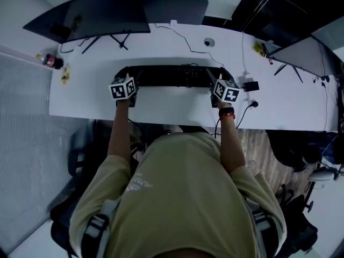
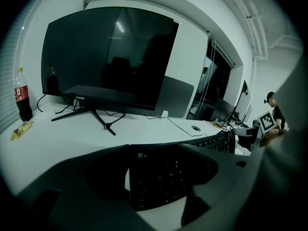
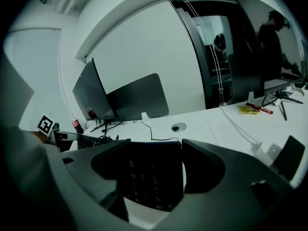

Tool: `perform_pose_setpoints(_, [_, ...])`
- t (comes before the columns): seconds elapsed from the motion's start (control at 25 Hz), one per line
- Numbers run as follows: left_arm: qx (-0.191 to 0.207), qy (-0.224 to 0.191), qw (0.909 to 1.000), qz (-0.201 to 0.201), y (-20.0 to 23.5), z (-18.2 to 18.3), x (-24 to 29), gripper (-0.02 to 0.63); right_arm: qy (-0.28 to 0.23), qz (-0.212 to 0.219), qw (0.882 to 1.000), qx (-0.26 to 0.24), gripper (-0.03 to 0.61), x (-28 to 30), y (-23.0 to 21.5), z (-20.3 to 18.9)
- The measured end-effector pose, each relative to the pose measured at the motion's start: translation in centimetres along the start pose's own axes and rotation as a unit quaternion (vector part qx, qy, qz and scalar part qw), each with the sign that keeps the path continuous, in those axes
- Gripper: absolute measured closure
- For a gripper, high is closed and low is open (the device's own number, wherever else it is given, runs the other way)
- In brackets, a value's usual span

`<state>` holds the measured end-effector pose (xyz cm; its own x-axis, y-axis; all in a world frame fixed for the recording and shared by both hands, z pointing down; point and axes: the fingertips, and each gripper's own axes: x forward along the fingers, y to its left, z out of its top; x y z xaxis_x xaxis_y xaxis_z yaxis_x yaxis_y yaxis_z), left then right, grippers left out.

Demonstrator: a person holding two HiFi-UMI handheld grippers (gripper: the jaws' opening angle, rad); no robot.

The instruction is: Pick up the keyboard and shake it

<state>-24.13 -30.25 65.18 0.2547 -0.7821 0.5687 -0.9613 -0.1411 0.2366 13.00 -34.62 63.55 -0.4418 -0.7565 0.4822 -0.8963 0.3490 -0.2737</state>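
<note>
Left tongs (image 1: 130, 80) and right tongs (image 1: 215, 81) each clamp one end of the keyboard (image 1: 172, 75) near the counter (image 1: 166, 105) front edge.

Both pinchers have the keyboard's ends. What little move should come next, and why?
Probably lift a little higher before shaking. The left gripper and right gripper each clamp one end of the keyboard, which looks close to the white desk, so shaking now might bump it.
</note>
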Motion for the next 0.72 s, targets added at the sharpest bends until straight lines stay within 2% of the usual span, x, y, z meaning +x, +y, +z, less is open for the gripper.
perform_pose_setpoints(0.32, [0.017, -0.023, 0.9996, -0.001, 0.3, 2.4, 1.9, 0.293, -0.029, 0.008, 1.000, -0.007, 0.247, 2.1, -0.8, 1.8])
perform_pose_setpoints(0.52, [0.035, -0.066, 0.9972, 0.000, -0.1, 3.4, 2.3, 0.295, -0.059, 0.016, 0.998, -0.019, 0.247, 2.4, -1.3, 2.3])
perform_pose_setpoints(0.72, [0.032, -0.097, 0.9948, 0.004, -0.2, 2.7, 2.1, 0.295, -0.079, 0.016, 0.996, -0.041, 0.247, 2.2, -1.2, 2.6])
